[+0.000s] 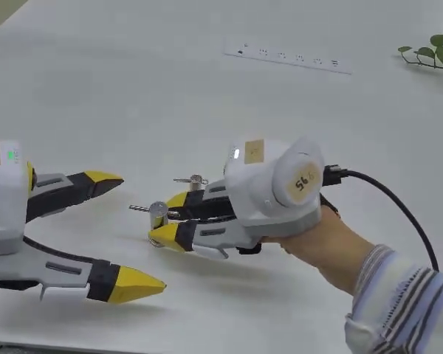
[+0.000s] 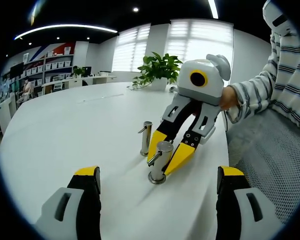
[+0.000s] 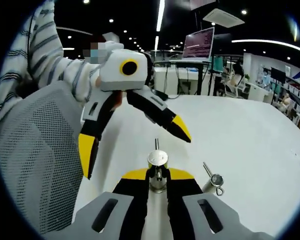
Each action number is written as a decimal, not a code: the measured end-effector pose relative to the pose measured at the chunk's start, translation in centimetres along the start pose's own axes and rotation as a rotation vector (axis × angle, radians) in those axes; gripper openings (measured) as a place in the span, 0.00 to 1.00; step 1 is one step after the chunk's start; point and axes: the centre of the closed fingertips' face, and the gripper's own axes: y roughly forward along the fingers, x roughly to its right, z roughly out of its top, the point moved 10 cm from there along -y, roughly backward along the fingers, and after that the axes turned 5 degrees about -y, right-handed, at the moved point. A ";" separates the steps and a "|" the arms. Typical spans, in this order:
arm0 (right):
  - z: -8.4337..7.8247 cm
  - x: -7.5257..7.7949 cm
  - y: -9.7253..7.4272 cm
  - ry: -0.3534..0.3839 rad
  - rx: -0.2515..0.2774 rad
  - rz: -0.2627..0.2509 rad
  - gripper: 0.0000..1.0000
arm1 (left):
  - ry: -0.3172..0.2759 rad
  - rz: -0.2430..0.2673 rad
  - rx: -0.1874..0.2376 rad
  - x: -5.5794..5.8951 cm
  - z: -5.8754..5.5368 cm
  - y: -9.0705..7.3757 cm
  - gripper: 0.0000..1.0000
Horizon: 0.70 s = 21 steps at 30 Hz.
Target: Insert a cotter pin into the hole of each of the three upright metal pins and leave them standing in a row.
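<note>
L gripper (image 1: 120, 230) is hanging over the white tabletop (image 1: 133, 88) w/ its black, yellow-tipped jaws standing wide apart, gripping nothing. Both pins are sitting ahead of its tips, not btwn them. Nearest those tips, a short silver metal pin w/ a round flat head (image 1: 159, 214) is standing upright on its flared base. R gripper (image 1: 170, 218) is clamping it, the two jaws pressing on the shaft from either side, just under the head. A thin wire cotter pin (image 1: 139, 209) is sticking out sideways through this pin, pointing away from R jaws toward L gripper. A second silver pin (image 1: 198, 181) is standing just outside R jaws, beside one of them and apart from the clamped pin, carrying a second cotter pin (image 1: 181, 179) across its top. Can't tell whether it's touching that jaw. Behind R jaws, a hand (image 1: 317, 240) in a striped sleeve (image 1: 387, 295) is holding the gripper's white body, w/ a black cable (image 1: 399, 203) trailing off. Far beyond both sets of jaws, a white power strip (image 1: 288, 59) and a green leafy plant (image 1: 432, 51) are lying on the tabletop.
</note>
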 end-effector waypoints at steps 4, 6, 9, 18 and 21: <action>0.0 -0.1 -0.2 -0.010 0.004 -0.007 0.13 | 0.002 -0.002 0.001 0.0 0.2 -0.1 0.97; 0.1 -0.1 -0.5 0.029 0.025 -0.007 0.13 | 0.005 -0.003 -0.005 0.0 0.2 0.0 0.98; 0.5 -0.1 -1.0 0.023 0.041 -0.010 0.13 | 0.011 -0.006 -0.010 0.1 0.3 0.0 0.98; 1.0 0.3 -4.7 0.026 0.048 -0.035 0.13 | 0.004 -0.004 0.005 0.0 0.9 -0.2 0.97; 0.8 0.2 -6.2 0.024 0.049 -0.045 0.13 | 0.009 -0.007 -0.003 -0.1 1.1 -0.2 0.97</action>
